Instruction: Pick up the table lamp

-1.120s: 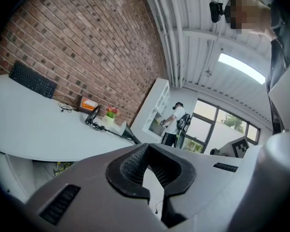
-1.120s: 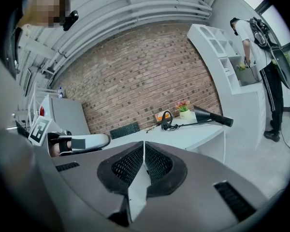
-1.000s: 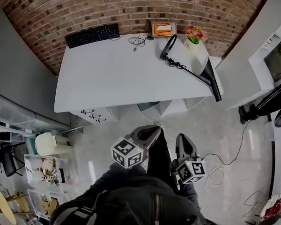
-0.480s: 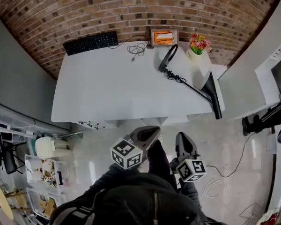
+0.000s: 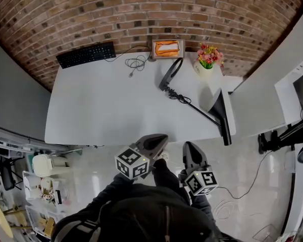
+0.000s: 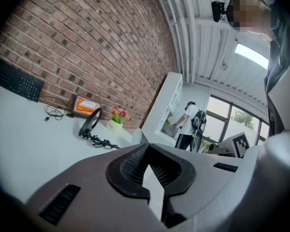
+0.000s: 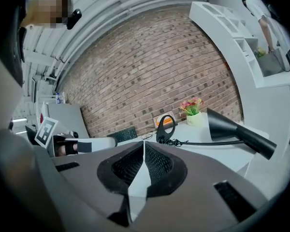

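Grey plastic jaws, both pairs pressed together with nothing between them; left gripper (image 5: 160, 138) and right gripper (image 5: 188, 147) sit side by side over the floor, short of the white table's (image 5: 101, 110) near edge, both pointing at it; table lamp (image 5: 218, 109) lies on its side on the table's right part, ahead and to the right of both tools; long axis diagonal, ring end at the back near the flower pot (image 5: 206, 64), black cone shade at the near right corner, tip overhanging the edge; right gripper is nearer, shade end closest to it; jaws would have to part before any grasp.
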